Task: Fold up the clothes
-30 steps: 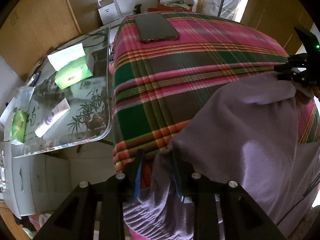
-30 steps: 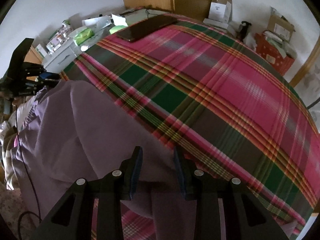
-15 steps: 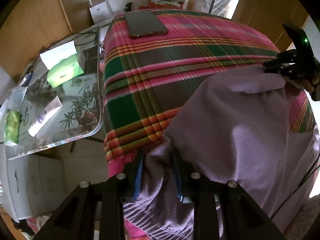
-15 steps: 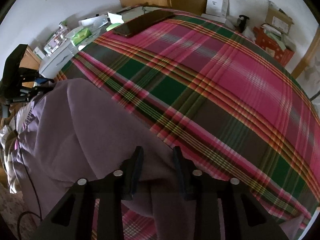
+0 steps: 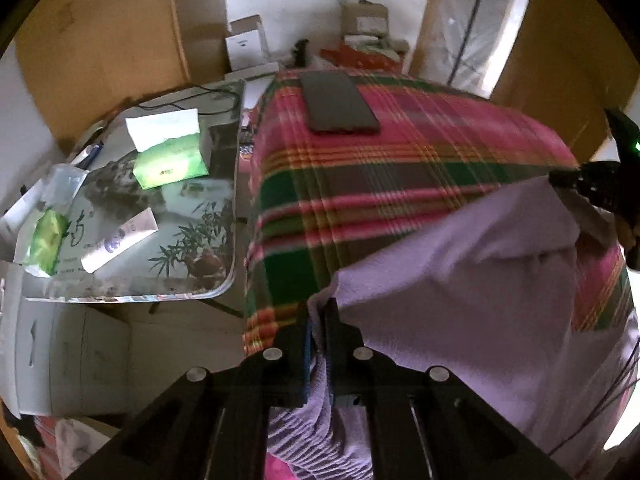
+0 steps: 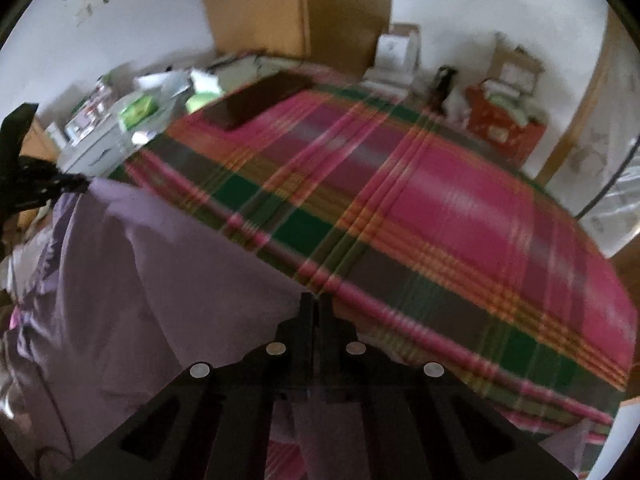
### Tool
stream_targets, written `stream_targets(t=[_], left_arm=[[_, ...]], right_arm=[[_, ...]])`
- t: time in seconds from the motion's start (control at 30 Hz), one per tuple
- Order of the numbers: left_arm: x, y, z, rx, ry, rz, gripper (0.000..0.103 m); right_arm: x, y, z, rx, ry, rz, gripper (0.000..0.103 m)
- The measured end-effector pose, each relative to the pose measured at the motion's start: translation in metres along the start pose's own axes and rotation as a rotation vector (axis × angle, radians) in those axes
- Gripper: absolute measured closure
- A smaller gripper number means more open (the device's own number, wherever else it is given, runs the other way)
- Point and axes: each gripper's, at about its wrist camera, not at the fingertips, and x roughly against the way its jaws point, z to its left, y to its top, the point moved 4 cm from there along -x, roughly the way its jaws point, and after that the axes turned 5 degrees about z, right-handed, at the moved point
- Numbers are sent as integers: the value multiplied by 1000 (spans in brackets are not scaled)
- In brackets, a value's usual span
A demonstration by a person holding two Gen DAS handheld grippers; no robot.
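One lilac garment (image 5: 460,280), soft and limp, hangs between our two grippers over the near edge of the plaid bedspread (image 5: 400,168); part lies on the bed, the rest droops below it. We judge it light, sagging wherever unsupported, with a ribbed hem bunched at the bottom; best taken at corners or along an edge, pulled taut between both holds.

Left to right, in the left wrist view:
- One glass-topped side table (image 5: 224,280), holding one green tissue box (image 5: 170,160), one tube (image 5: 120,238) and one green packet (image 5: 48,240).
- One left gripper (image 5: 318,320), fingers pressed together, pinching a fold of the garment.
- One dark phone (image 5: 338,102), flat at the far end of the bedspread.
- One right gripper (image 6: 316,312), fingers pressed together on the garment's other edge, so we judge; the cloth between them is hard to make out.

Motion blur hides finer detail.
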Motion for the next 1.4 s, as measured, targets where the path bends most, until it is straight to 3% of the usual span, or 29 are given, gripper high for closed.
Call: stream_targets(t=[0.13,0.47,0.6,0.77,1.0,1.2,1.4], left_arm=[[-11,3,-1,5,12,8,97],[-23,16,15,71,30,-2,101],[-25,13,18,89,23,-1,101],[-28,9,20,115,14,-2,100],[-3,1,35,203,-5,-48,96],[21,-31,49,310,-117,-31,85],[14,-65,39,347,-208,50,78]], right_arm=[[0,13,-6,-32,-68,-43,101],[-25,40,-18,-95,-191,-47,101],[-36,48,-26,-114,-277,-50,103],[-41,43,-37,-191,-225,-27,103],[-18,31,-20,-161,-265,-71,102],[11,26,0,-162,-189,-113,101],[33,2,21,-161,-120,-124,97]])
